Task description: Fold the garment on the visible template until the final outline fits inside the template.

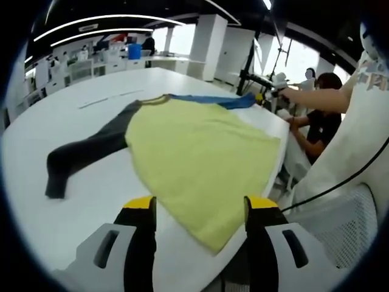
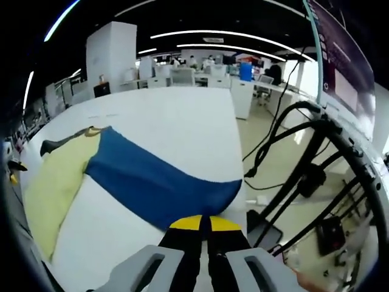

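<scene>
A long-sleeved garment lies flat on the white table (image 1: 91, 194): yellow body (image 1: 200, 152), dark grey sleeve (image 1: 85, 152) stretched to the left, blue sleeve (image 1: 234, 101) at the far side. My left gripper (image 1: 200, 210) is open at the near edge, its jaws on either side of the yellow hem's near corner. In the right gripper view the blue sleeve (image 2: 152, 179) runs from the yellow body (image 2: 51, 182) toward me. There my right gripper (image 2: 203, 224) is shut, with its tips on the sleeve's near edge by the cuff.
Faint thin line marks (image 1: 109, 97) lie on the table beyond the grey sleeve. A seated person (image 1: 319, 125) is at the table's right edge. A black stand with cables (image 2: 310, 164) rises off the table's corner. Desks and chairs (image 2: 182, 76) fill the background.
</scene>
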{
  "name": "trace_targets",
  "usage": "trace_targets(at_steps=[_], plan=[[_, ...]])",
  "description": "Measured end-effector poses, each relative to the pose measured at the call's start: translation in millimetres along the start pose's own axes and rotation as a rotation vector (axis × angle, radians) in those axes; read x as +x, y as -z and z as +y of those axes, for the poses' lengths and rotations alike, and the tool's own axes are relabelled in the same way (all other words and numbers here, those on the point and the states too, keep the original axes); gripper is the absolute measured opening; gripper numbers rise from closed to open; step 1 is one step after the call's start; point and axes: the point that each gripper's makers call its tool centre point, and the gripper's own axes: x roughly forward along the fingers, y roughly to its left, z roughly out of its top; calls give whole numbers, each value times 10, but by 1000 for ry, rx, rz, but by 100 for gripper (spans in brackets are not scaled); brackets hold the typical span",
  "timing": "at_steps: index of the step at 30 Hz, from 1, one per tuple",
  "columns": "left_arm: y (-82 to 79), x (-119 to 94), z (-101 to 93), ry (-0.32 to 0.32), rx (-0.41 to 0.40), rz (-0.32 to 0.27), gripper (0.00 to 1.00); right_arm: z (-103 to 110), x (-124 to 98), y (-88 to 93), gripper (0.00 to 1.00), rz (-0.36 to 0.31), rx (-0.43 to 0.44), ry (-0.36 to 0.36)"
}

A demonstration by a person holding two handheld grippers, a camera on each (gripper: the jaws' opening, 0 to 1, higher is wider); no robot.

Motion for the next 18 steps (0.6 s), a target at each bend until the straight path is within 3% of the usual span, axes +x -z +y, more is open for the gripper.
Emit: trace_targets(at_steps=[10, 18], plan=[[17, -30, -12, 1, -11, -13, 54, 139, -67, -164, 0, -27, 8, -32], [40, -41, -10, 2, -13, -16, 54, 377, -41, -365, 0, -51, -29, -77]])
